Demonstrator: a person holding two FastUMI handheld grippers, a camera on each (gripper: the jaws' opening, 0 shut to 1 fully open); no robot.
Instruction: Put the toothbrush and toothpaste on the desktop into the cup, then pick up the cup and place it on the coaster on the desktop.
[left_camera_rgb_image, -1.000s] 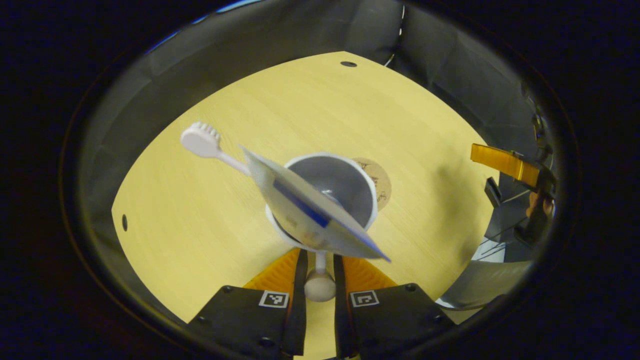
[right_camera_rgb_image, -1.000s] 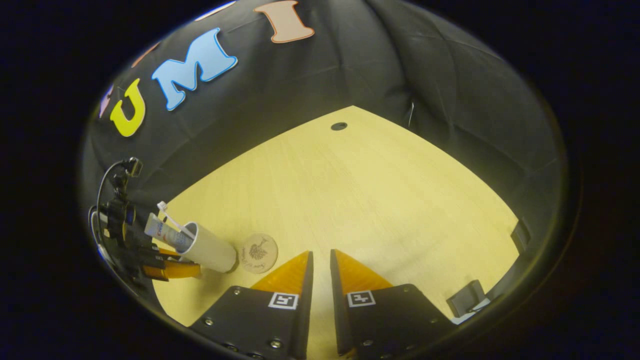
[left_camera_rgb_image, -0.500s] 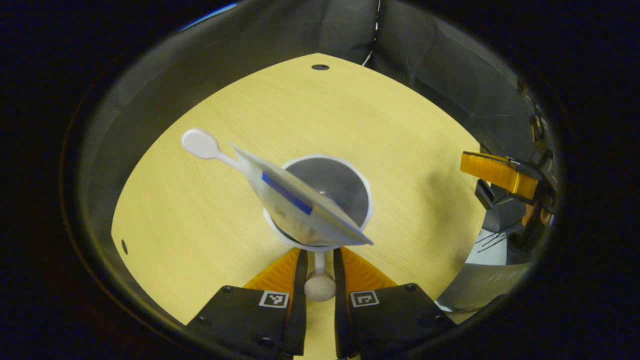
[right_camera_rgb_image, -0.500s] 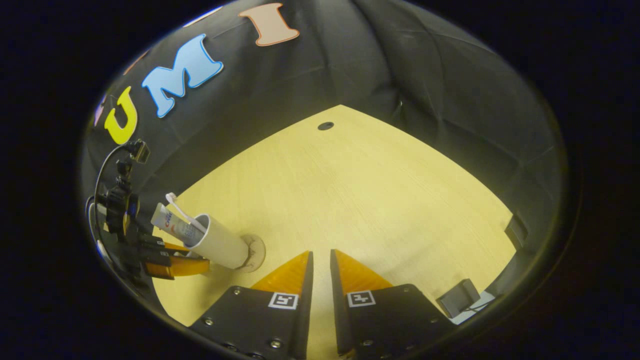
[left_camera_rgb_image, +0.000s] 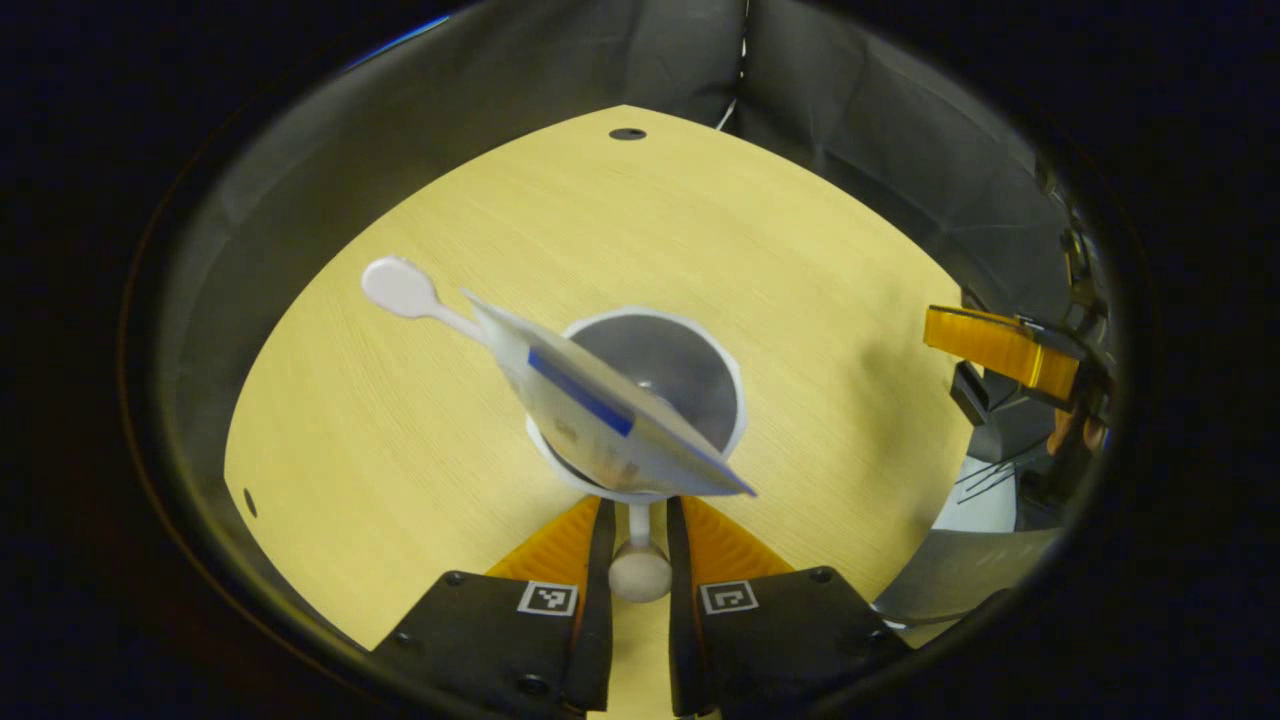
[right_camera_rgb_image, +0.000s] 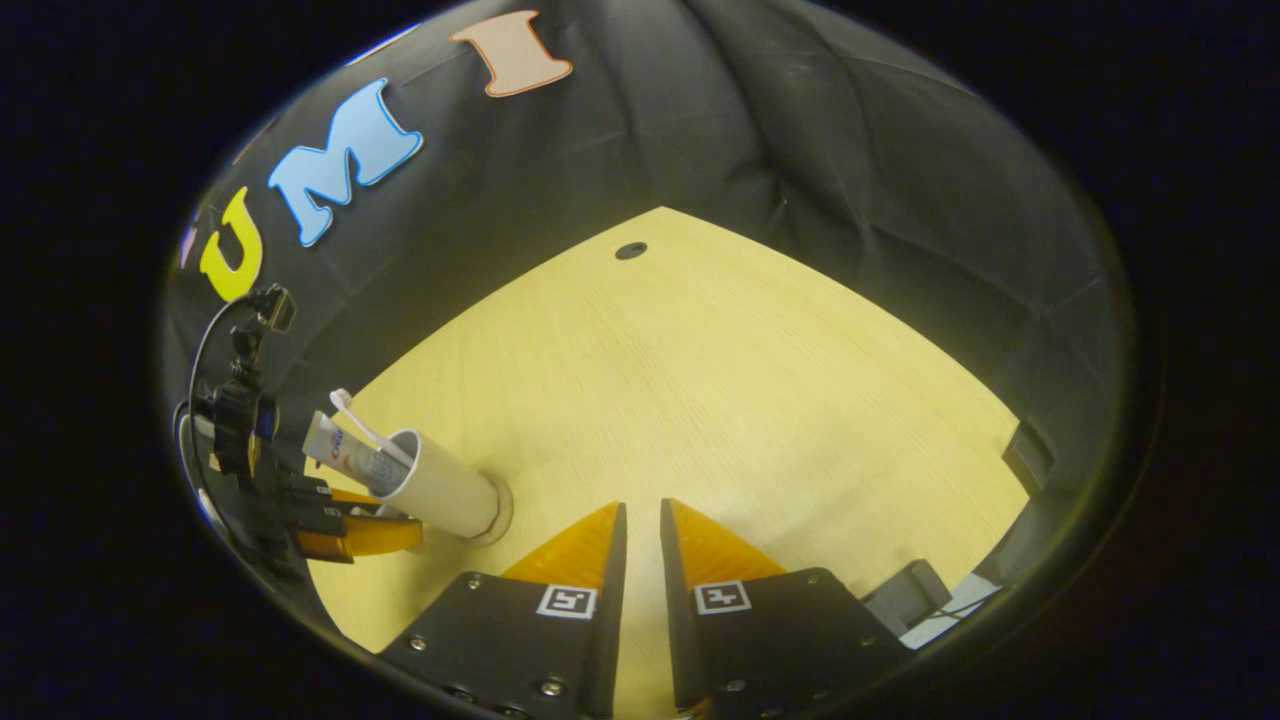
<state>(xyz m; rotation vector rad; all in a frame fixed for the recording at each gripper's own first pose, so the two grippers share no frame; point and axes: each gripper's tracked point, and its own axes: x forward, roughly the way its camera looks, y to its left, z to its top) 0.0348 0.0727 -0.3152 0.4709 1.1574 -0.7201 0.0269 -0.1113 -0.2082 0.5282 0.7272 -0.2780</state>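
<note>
On the coaster (right_camera_rgb_image: 500, 505) stands the cup (left_camera_rgb_image: 640, 400), toothpaste (left_camera_rgb_image: 600, 410) and toothbrush (left_camera_rgb_image: 400, 288) leaning inside; left gripper (left_camera_rgb_image: 638, 540) pinches its handle, right gripper (right_camera_rgb_image: 640, 540) is nearly closed and empty. A careless release could tip the top-heavy cup.

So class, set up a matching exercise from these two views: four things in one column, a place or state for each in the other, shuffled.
Things:
1. toothpaste
2. cup
3. left gripper
4. right gripper

States:
A. holds nothing, fingers nearly together
B. leans out of the cup beside the toothbrush
C. stands on the coaster
D. fingers astride the cup's handle

Pairs: 1-B, 2-C, 3-D, 4-A
</note>
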